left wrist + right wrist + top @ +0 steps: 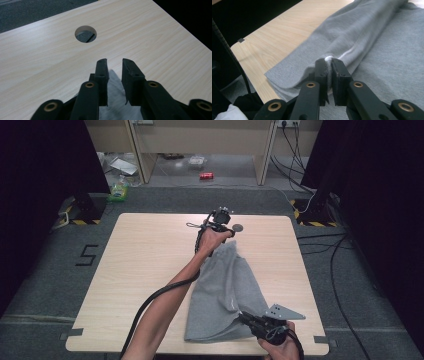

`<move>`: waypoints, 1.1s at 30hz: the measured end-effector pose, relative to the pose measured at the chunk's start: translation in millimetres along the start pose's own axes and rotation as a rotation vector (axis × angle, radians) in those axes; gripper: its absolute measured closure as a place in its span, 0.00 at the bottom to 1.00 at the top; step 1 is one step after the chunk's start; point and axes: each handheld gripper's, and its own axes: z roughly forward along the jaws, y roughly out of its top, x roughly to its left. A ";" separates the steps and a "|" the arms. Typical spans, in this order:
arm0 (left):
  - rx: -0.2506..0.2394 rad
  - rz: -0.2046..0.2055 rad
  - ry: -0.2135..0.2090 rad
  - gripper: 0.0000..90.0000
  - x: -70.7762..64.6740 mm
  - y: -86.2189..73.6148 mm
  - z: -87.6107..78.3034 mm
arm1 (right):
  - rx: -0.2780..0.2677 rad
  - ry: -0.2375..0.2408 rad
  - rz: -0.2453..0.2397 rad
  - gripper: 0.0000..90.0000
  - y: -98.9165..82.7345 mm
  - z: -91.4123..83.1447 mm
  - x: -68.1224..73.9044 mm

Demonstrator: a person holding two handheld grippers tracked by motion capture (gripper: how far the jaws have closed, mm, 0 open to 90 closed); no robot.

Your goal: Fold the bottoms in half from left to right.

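Presently a grey garment (225, 290) is seen spread lengthwise on the wooden table (145, 270), running from near the far edge by the round cable hole (238, 227) down to the near edge, toward the right-hand near corner. One long side has been folded over the other (a ridge runs down the cloth in the right gripper view). The left gripper (220, 222) is held at the far end; its jaws stand apart, with a tip of cloth (113, 100) lying beneath and between them, apparently let go, though contact is hard to judge. The right gripper (250, 319) is clamped on a bunched fold of the fabric (328, 60) at the near end. The lengthwise fold is judged laid down; release of the near end and any cross-fold are left to do.
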 end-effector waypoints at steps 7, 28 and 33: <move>-0.010 0.009 -0.007 0.77 8.9 -2.7 -11.6 | 0.024 -0.015 0.002 0.92 -2.8 1.5 -3.7; 0.101 -0.007 0.054 0.66 76.2 -60.6 -11.7 | -0.049 -0.177 -0.012 0.94 -4.8 -55.9 -30.2; 0.102 -0.036 0.048 0.62 85.5 -71.1 -11.0 | 0.023 -0.175 0.019 0.85 -18.0 -54.0 -42.7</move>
